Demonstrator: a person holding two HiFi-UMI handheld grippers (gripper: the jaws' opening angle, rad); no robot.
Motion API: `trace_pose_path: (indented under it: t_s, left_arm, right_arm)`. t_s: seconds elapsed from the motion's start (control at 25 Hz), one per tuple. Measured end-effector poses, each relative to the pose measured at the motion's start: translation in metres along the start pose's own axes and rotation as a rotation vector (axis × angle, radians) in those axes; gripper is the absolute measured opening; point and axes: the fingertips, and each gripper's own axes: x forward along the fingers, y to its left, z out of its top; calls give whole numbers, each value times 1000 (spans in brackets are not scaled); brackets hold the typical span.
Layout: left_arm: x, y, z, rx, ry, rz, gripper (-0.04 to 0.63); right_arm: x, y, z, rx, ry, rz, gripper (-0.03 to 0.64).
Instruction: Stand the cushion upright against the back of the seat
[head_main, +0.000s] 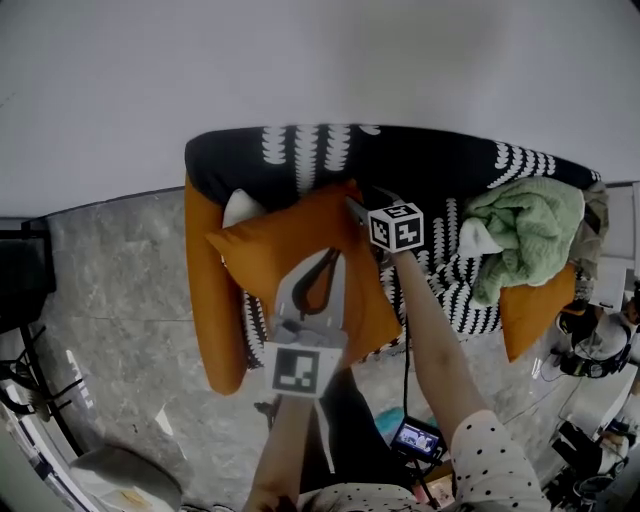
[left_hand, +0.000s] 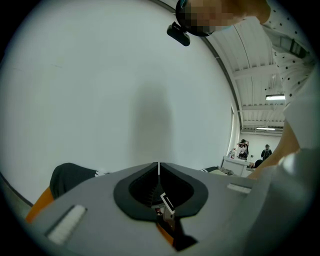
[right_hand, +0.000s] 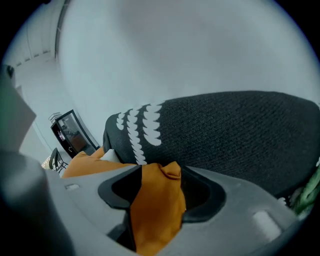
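Note:
The orange cushion (head_main: 285, 240) leans tilted on the seat, its top toward the black patterned seat back (head_main: 400, 160). My left gripper (head_main: 333, 256) reaches in from below and is shut on the cushion's lower edge. In the left gripper view its tips (left_hand: 159, 167) meet, with orange fabric (left_hand: 165, 231) and a white tag pinched behind them. My right gripper (head_main: 352, 205) is at the cushion's upper right corner. In the right gripper view its jaws (right_hand: 161, 170) stand wide, and the bunched orange corner (right_hand: 157, 205) lies loose between them in front of the seat back (right_hand: 225, 130).
A crumpled green towel (head_main: 525, 235) lies on the seat's right half, with a second orange cushion (head_main: 535, 310) below it. An orange armrest (head_main: 205, 290) bounds the left side, and a white item (head_main: 240, 207) shows behind the cushion. A white wall is behind; equipment clutters the floor at right (head_main: 590, 350).

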Motion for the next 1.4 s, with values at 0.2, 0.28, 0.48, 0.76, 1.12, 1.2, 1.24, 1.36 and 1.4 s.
trace_pose_path:
  t_s: [0.2,0.28,0.48,0.76,1.12,1.2,1.24,1.36,1.4]
  left_arm:
    - [5,8,-11,-2,30,3,5]
    - [9,12,-13,-8,32,10,5]
    - [19,15,-19,-18,55,-4,5]
    - [15,15,-6,-1,63,-6,5]
    - [-6,9,18,24,65,11,0]
    - [-12,4,25,33,52,6,0]
    - [-15,1,30,39,45,4,0]
    - [-24,-7,43,61,19,-7,0]
    - [-27,-11,47,66,11,-11,0]
  right_arm:
    - [26,-4,-10,39,56,27,245]
    - [35,-3,-16,67,75,43,245]
    - [47,5,-33,102,133,75,105]
    - [25,19,-23,9,112,32,25]
    - [-24,41,-8,15,35,-21,23]
    - [-36,47,-6,15,14,-34,21]
    - [-41,51,-5,15,4,-40,21]
    - [-55,61,2,21,-25,-48,20]
    - [-61,64,5,25,-33,-47,20]
